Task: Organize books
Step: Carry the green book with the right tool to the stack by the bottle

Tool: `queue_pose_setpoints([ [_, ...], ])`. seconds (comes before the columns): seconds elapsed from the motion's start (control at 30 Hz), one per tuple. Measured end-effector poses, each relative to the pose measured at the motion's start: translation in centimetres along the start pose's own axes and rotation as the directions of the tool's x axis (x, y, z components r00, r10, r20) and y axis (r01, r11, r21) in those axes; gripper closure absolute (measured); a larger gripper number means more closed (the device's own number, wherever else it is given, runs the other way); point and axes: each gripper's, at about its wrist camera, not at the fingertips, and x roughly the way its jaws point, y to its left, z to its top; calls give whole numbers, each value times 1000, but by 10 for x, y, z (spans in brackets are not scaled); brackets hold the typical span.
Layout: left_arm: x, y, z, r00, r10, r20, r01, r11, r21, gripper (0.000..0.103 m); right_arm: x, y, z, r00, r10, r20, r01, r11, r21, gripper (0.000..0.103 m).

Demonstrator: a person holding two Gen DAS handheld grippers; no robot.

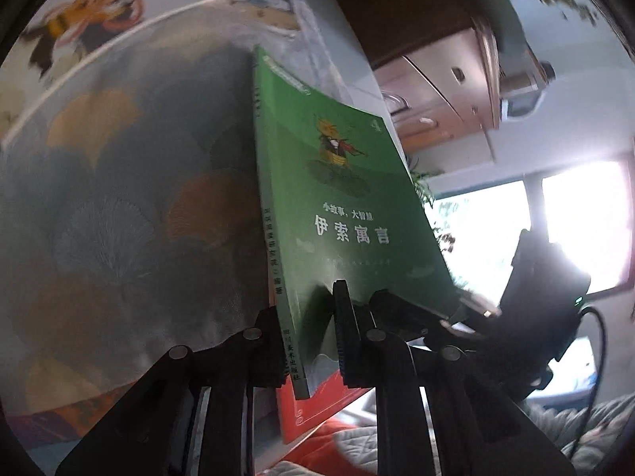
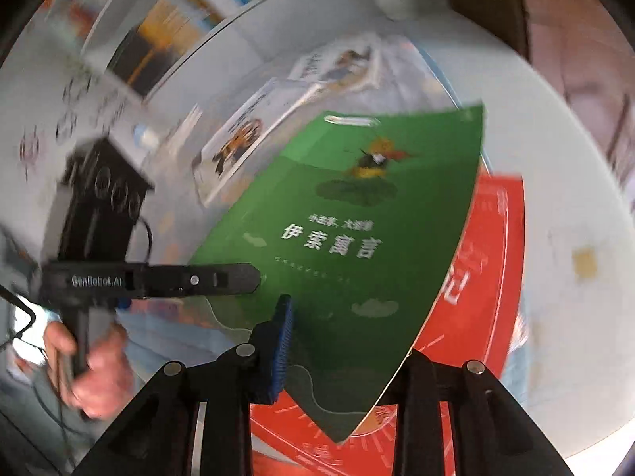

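Note:
A thin green book (image 1: 341, 198) with white characters and a bird picture stands tilted off the table. My left gripper (image 1: 303, 301) is shut on its lower edge by the spine. From the right wrist view this left gripper (image 2: 250, 277) reaches in from the left, clamped on the side of the green book (image 2: 349, 214). My right gripper (image 2: 349, 327) stands open, with the book's lower corner lying between its blue left pad (image 2: 281, 341) and its right finger. A red book (image 2: 488, 277) lies flat beneath.
The red book rests on a round white table (image 2: 555, 182). Two pale picture books (image 2: 246, 139) lie farther back, and a shelf of books (image 2: 158, 39) stands behind. A hand (image 2: 91, 365) grips the left tool's handle. A grey leaf-patterned surface (image 1: 119, 218) fills the left wrist view's left.

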Motion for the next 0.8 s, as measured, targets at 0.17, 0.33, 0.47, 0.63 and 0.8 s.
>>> queue_pose_setpoints([
  [0.17, -30, -2, 9, 999, -13, 43, 12, 999, 36, 86, -12, 19, 8, 999, -22, 29, 25, 992, -122, 74],
  [0.33, -74, 7, 19, 992, -37, 118, 33, 999, 40, 85, -24, 61, 28, 993, -43, 108, 66, 975, -212, 75],
  [0.47, -111, 20, 30, 983, -12, 182, 5, 999, 42, 85, -15, 95, 54, 990, -33, 136, 68, 962, -264, 74],
  [0.63, -164, 48, 45, 965, 20, 260, -31, 999, 35, 85, 8, 135, 89, 990, 7, 142, 40, 947, -320, 75],
  [0.8, -219, 87, 60, 939, 62, 338, -67, 998, 4, 85, 44, 189, 129, 989, 66, 133, -12, 927, -374, 75],
])
